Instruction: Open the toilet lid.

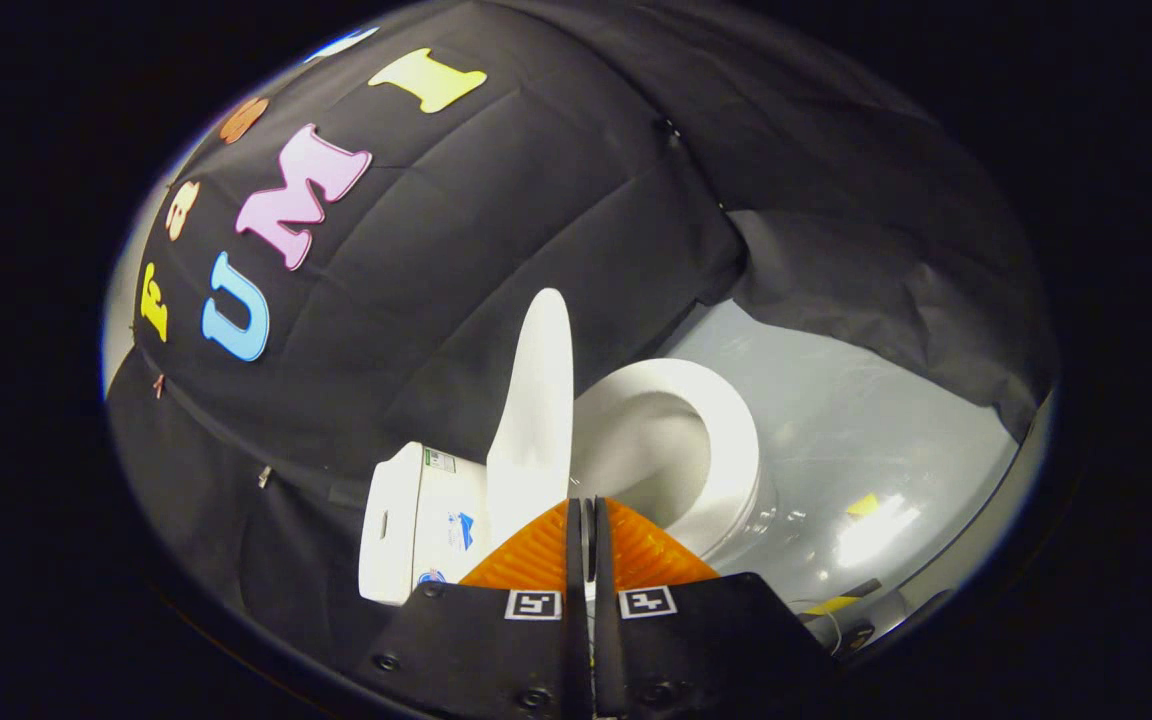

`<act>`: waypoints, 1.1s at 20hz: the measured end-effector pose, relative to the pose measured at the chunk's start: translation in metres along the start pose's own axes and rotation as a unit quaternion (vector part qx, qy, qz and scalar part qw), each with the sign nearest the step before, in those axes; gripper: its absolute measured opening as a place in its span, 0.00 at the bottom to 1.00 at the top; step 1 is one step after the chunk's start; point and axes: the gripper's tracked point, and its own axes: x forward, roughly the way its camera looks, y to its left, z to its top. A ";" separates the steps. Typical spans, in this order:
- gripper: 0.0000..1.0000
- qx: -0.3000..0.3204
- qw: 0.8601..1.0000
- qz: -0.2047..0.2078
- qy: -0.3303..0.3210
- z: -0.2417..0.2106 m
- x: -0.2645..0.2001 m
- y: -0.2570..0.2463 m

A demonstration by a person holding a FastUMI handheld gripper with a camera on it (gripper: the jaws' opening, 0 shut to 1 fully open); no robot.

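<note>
The white toilet lid (536, 400) stands raised, nearly upright off the seat, just ahead of my fingertips and slightly to the left finger's side. The white seat ring (731, 440) and the bowl inside it lie open beyond the right finger. The white tank (414, 525) with small stickers sits behind the lid, beside the left finger. My gripper (584, 505) is shut, its two fingers pressed together with nothing seen between them. Its tips are close to the lid's lower edge; whether they touch it I cannot tell.
Glossy grey floor (836, 410) spreads beyond the toilet, with yellow tape marks (862, 505) and a glare patch on it. Black cloth walls (496, 230) close in behind the tank and around the floor. A dark cable or fitting (851, 630) lies near the floor's edge.
</note>
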 end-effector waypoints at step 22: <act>0.07 -0.179 0.978 -0.066 -0.079 -0.025 -0.038 0.181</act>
